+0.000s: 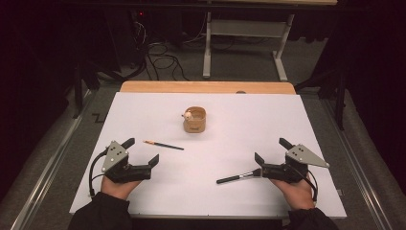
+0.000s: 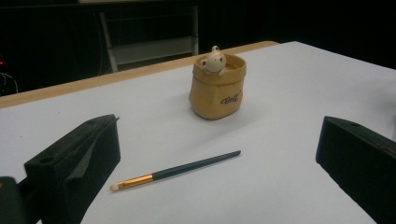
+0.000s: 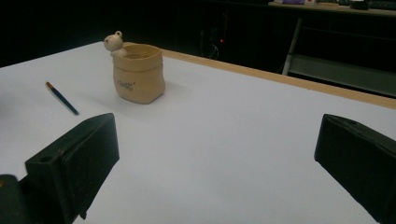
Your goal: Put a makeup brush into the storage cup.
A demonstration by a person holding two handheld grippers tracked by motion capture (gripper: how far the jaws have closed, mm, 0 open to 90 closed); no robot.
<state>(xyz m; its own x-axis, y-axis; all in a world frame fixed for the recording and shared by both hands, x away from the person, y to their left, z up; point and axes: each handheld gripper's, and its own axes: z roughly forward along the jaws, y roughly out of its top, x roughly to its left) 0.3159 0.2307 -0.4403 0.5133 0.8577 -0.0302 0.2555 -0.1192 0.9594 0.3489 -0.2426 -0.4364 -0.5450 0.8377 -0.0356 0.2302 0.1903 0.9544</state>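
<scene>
Counter (image 1: pixel 158 191): a white sheet over a wooden top; it carries everything and lies bare between the things.
Pot (image 1: pixel 195 120): a tan, sack-shaped holder with a small pale animal figure on its rim, standing upright near the middle of the far half, well apart from both hands. It looks rigid and probably ceramic, so likely the heaviest and most breakable piece here; best left standing as the target.
Left tongs (image 1: pixel 141 151): spread wide, nothing between them, resting low at the near left edge, aimed toward the thin brush.
Right tongs (image 1: pixel 272 150): spread wide too, holding nothing; the black-handled brush lies just beside the near jaw, and I cannot tell whether it touches it.
Black-handled brush (image 1: pixel 235 178): lies flat at the near right, handle pointing left. Judged light and stiff, with a smooth handle that may slip; grip mid-handle, off the metal collar.
Thin brush (image 1: pixel 163 144): lies flat just ahead of the left tongs, dark handle, gold ferrule, pale tip. Very light, thin and likely to roll; pinch it across the handle near the middle, low to the counter.
High view: gives the whole layout, both hands and both brushes.
Left gripper view: shows the thin brush (image 2: pixel 175 171) lying between the spread jaws, and dark lettering on the pot (image 2: pixel 217 88).
Right gripper view: shows the pot (image 3: pixel 137 74) from its other side, with the thin brush (image 3: pixel 61 98) far off at left.
</scene>
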